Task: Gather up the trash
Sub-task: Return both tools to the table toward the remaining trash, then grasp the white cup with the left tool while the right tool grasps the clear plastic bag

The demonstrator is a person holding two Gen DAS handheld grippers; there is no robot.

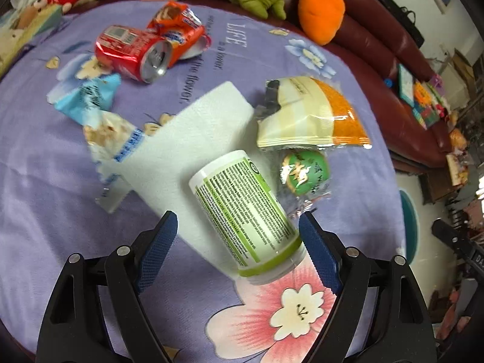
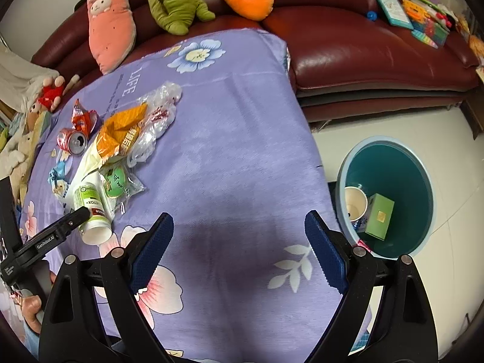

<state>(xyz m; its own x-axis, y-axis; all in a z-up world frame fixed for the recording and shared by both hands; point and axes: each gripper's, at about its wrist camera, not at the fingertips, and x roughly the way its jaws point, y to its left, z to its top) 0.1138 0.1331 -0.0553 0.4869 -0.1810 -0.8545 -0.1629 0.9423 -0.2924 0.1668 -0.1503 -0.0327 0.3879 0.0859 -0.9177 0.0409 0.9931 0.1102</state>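
Observation:
Trash lies on a purple flowered cloth. My left gripper is open, its jaws on either side of a white bottle with a green label that lies on its side; the pads do not press it. Beyond it are a white paper towel, a crushed red can, a cream and orange bag and a green round packet. My right gripper is open above bare cloth, holding nothing. The teal bin on the floor to its right holds a paper cup and a green box.
An orange-red wrapper, a blue wrapper and a clear plastic bag also lie on the cloth. A dark red sofa with plush toys and books runs behind. A hand shows at the lower left.

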